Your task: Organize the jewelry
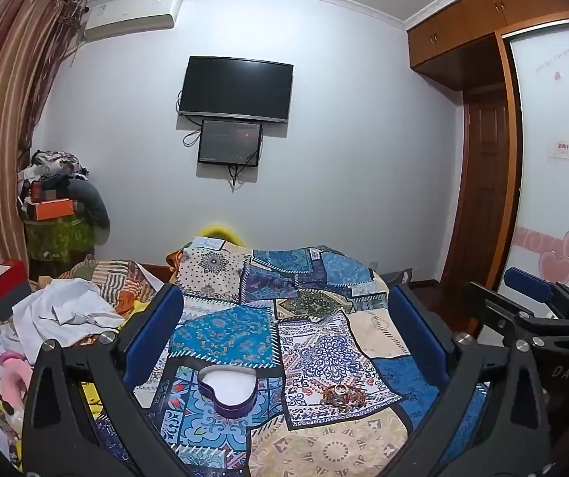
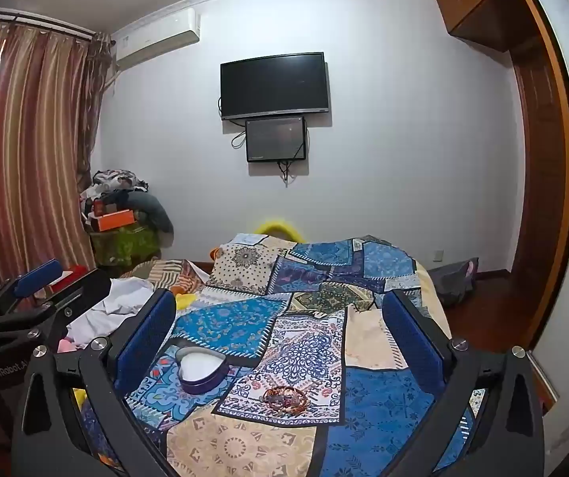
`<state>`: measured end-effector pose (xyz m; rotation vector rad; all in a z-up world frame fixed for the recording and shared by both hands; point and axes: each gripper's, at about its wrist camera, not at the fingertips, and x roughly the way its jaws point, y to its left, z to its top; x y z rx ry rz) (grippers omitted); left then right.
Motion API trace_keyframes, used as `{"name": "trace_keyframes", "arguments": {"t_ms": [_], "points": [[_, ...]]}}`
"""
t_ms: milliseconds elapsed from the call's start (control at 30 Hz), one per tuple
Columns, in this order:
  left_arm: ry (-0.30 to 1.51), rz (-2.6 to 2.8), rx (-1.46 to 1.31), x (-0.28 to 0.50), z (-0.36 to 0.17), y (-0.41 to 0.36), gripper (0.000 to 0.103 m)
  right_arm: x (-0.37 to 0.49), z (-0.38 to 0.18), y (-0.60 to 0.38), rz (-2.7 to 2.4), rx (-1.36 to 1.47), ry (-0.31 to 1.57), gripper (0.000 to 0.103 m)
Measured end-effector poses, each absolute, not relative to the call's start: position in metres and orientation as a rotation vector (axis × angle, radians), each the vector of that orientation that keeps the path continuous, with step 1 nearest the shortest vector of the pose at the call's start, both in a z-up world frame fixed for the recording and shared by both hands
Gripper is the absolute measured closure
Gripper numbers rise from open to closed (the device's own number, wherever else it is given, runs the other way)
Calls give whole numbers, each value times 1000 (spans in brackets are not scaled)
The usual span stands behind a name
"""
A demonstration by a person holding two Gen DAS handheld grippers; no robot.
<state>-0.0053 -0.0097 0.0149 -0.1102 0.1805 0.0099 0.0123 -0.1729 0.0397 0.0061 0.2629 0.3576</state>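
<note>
Bedroom, white wall; your work surface is the patchwork quilt point(image 1: 312, 342). On it sits the heart-shaped box point(image 1: 227, 391), lid off, white-lined. Just right of the box lies the jewelry pile point(image 1: 340, 394), a loose coil with no clear long axis. Your left gripper point(image 1: 284, 326) and right gripper point(image 2: 280, 326) both hover spread wide, holding nothing; the pile sits nearer the right one's centreline. Readable: "DAS", "GenRobot".
</note>
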Motion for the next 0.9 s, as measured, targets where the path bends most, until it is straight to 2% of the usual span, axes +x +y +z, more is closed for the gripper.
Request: {"name": "trace_keyframes", "arguments": {"t_ms": [167, 900], "points": [[197, 19, -119, 6, -2, -3, 0, 15, 35, -171, 357, 6, 263, 0], [197, 31, -127, 7, -4, 0, 0, 10, 41, -172, 359, 9, 263, 0]]}}
